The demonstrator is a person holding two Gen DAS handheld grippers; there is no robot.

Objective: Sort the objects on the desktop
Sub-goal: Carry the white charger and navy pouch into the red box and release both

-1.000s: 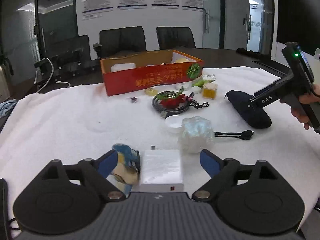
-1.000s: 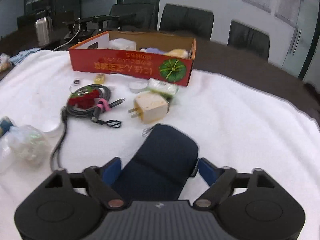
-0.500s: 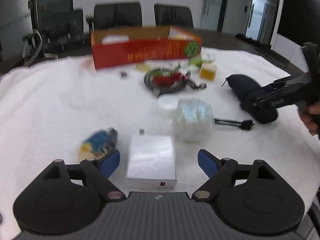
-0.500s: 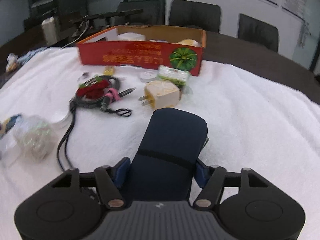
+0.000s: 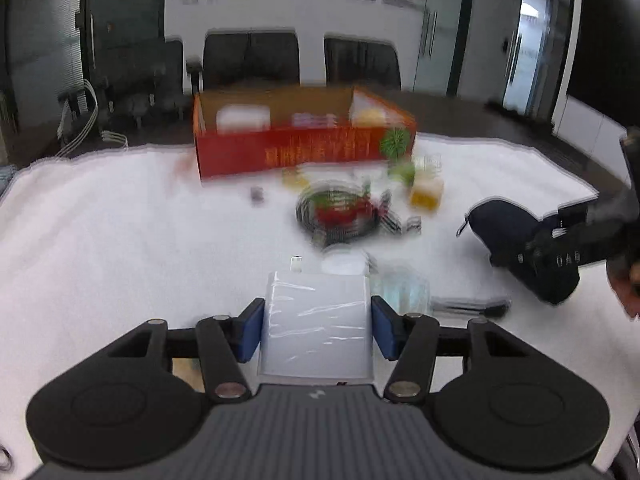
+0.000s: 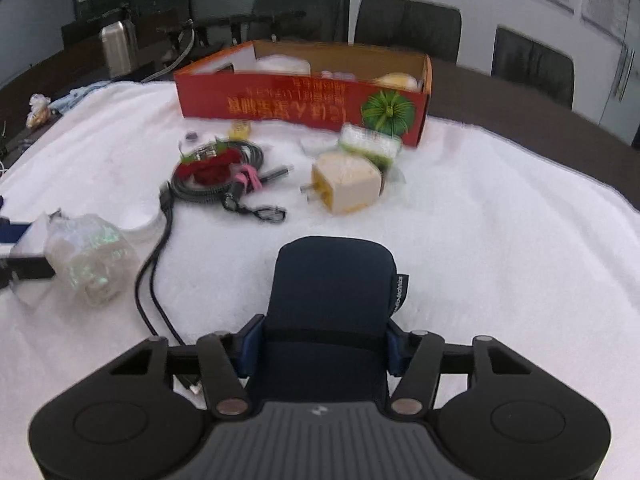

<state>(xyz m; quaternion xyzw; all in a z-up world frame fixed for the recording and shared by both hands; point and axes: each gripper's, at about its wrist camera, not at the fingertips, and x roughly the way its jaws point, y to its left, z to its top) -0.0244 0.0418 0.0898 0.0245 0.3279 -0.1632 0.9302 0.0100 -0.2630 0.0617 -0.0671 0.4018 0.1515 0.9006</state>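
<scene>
My left gripper [image 5: 318, 330] is shut on a white box [image 5: 318, 320] wrapped in clear film, held just above the white cloth. My right gripper [image 6: 322, 346] is shut on a dark navy pouch [image 6: 332, 292]; the pouch [image 5: 516, 232] and that gripper also show at the right of the left wrist view. The red cardboard box [image 6: 304, 96] stands at the back with several items inside; it also shows blurred in the left wrist view [image 5: 296, 148].
On the white cloth [image 6: 480, 240] lie a coiled black cable with a red item [image 6: 218, 172], a cream plug adapter [image 6: 346, 188], a green-white packet [image 6: 370, 142], a clear crumpled bag [image 6: 90, 258] and a black cord [image 6: 154, 268]. Chairs stand behind the table.
My left gripper has closed on the white box and lifted it; the view has shifted forward. My right gripper has closed tighter on the navy pouch and raised it slightly.
</scene>
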